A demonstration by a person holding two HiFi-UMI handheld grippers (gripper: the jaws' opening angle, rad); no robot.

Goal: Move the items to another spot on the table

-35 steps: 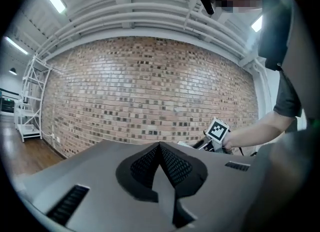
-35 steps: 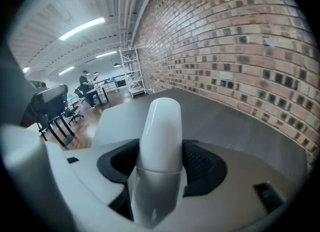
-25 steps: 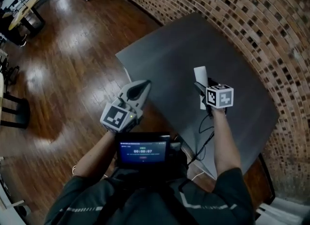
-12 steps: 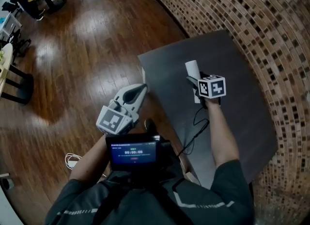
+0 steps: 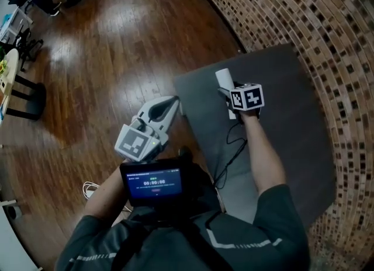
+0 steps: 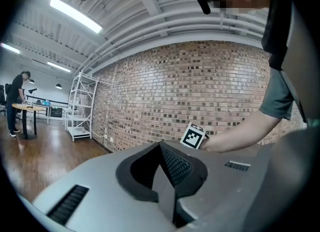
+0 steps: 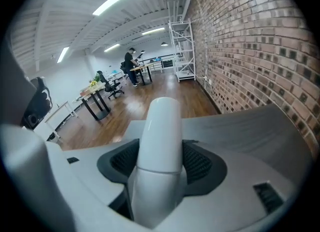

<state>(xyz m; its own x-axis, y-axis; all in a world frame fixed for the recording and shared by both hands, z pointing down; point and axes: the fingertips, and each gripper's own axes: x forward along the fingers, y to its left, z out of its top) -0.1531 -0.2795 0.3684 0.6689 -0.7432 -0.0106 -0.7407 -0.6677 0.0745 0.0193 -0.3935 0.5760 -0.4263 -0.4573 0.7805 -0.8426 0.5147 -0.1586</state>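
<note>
Brown plank flooring fills most of the head view, with a brick wall (image 5: 327, 36) curving along the right and a dark grey table (image 5: 286, 129) set against it. I see my right gripper (image 5: 225, 92) over the table's far left part, with a white cylinder (image 5: 222, 77) sticking out beyond its marker cube. Whether the cylinder touches the table I cannot tell from here. My left gripper (image 5: 169, 105) hangs just off the table's left edge, above the floor. A black cable (image 5: 232, 150) trails across the table beside my right forearm.

From the left gripper view, the left gripper (image 6: 167, 163) has its jaws together with nothing between them. It faces across the table toward the brick wall (image 6: 150, 91), and the right gripper's marker cube (image 6: 193, 136) shows beyond it.

From the right gripper view, the right gripper (image 7: 161, 168) has its jaws clamped on the white cylinder (image 7: 160, 136), a dark pad pressed against each side. The cylinder points out past the table (image 7: 250, 131), toward the open room.
</note>
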